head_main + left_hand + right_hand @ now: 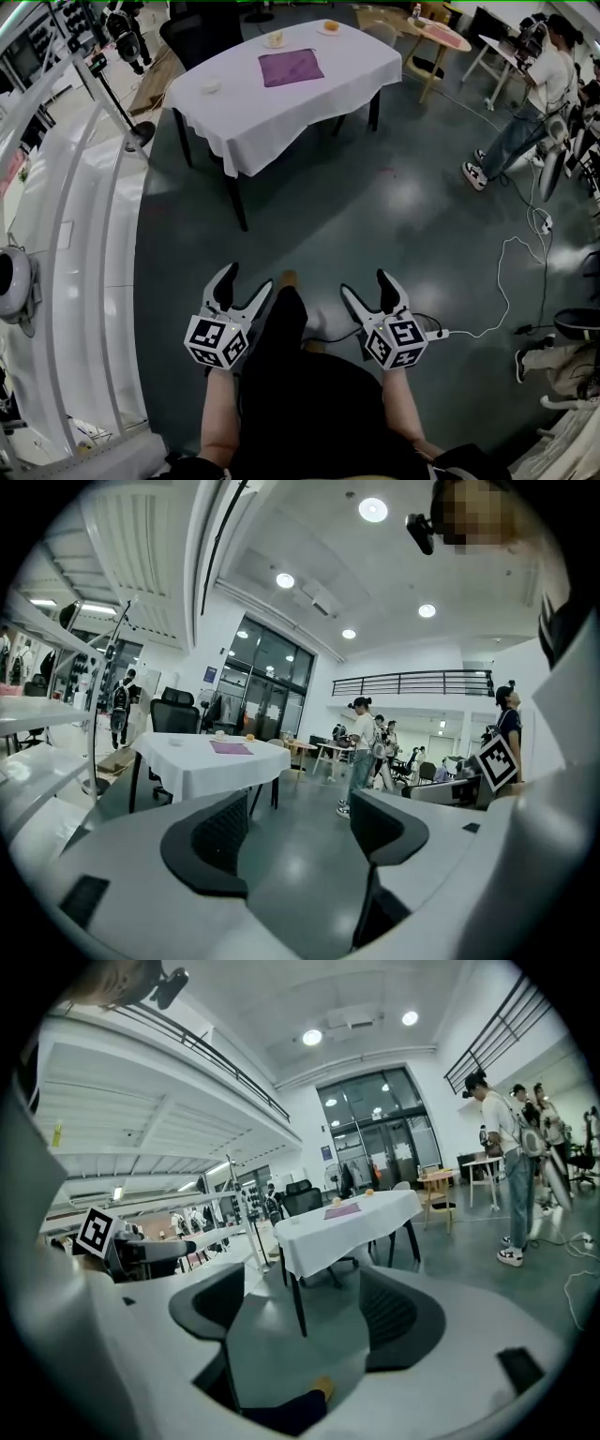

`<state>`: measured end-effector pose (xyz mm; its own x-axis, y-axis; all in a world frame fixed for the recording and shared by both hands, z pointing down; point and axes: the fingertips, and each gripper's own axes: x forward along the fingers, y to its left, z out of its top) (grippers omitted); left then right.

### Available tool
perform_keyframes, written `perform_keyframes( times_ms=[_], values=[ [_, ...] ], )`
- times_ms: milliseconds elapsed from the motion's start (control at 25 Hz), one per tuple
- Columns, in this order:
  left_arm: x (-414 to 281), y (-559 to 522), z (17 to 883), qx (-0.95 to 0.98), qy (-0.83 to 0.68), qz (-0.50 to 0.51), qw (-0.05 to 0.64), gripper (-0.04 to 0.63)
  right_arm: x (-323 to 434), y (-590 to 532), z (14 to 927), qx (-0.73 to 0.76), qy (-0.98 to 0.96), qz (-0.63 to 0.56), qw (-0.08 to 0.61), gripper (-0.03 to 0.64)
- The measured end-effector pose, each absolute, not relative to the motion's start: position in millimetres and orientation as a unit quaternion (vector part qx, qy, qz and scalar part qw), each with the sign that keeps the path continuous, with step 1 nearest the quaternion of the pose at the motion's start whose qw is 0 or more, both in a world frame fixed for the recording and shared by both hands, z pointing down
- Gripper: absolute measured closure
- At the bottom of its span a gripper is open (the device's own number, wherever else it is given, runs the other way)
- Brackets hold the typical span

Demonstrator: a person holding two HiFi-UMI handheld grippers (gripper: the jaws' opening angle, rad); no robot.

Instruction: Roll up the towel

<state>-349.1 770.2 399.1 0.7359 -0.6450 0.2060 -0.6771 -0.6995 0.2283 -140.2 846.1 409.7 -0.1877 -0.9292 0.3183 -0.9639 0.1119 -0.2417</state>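
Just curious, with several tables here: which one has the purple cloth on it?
The table with the white tablecloth, the nearest one; the purple towel lies flat on it.

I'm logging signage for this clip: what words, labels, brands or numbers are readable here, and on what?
No readable text anywhere.
Square markers on the left gripper and right gripper: black-and-white patterns only, no letters.
Small blue wall sign: too small to read.

Bare floor (375, 216) ahead up to table (262, 122); white rails (103, 244) left, person (539, 94) right
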Motion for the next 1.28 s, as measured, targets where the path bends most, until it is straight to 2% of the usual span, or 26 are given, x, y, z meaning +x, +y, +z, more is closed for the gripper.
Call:
perform_keyframes(
  times_ms=[240,920,1280],
  values=[
    [-329,716,407,0.923,-0.35,0.053,0.149,0.245,-126,793,414,0.635,-0.745,0.199,0.047,0.218],
    [-297,466,378,0.934,-0.334,0.053,0.118,0.245,-87,552,378,0.658,-0.733,0.169,0.032,0.218],
    [-288,390,385,0.941,-0.313,0.058,0.115,0.245,-87,484,388,0.665,-0.726,0.174,0.037,0.218]
  ],
)
